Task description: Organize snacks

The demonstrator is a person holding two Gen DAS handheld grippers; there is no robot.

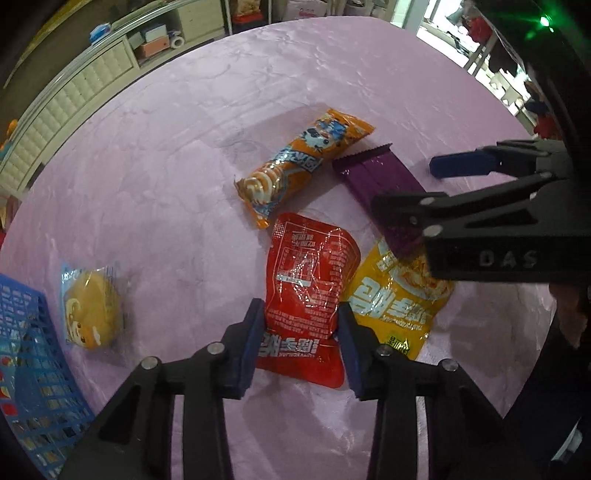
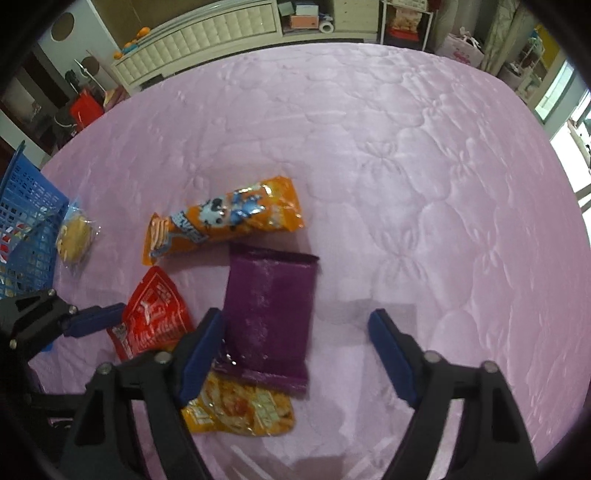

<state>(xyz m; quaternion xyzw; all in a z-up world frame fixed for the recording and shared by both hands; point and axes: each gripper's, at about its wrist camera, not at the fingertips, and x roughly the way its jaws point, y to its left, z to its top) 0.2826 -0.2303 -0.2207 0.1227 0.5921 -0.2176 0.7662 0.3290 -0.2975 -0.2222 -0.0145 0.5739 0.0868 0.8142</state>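
On the pink quilted surface lie a red pouch [image 1: 310, 284], a yellow pouch [image 1: 391, 302], a purple packet [image 1: 380, 188], an orange tube pack [image 1: 299, 162] and a round bun in clear wrap [image 1: 90, 310]. My left gripper [image 1: 301, 325] is open, its fingers on either side of the red pouch's near end. My right gripper [image 2: 295, 339] is open above the purple packet [image 2: 269, 310], whose near end lies on the yellow pouch [image 2: 240, 410]. The right gripper also shows in the left wrist view [image 1: 417, 188]. The red pouch [image 2: 155, 317], orange pack [image 2: 225, 218] and bun [image 2: 74, 236] show too.
A blue plastic basket [image 1: 29, 369] stands at the left edge, next to the bun; it also shows in the right wrist view [image 2: 26, 229]. Beyond the quilted surface stand a white padded bench [image 2: 207, 33] and shelves with boxes.
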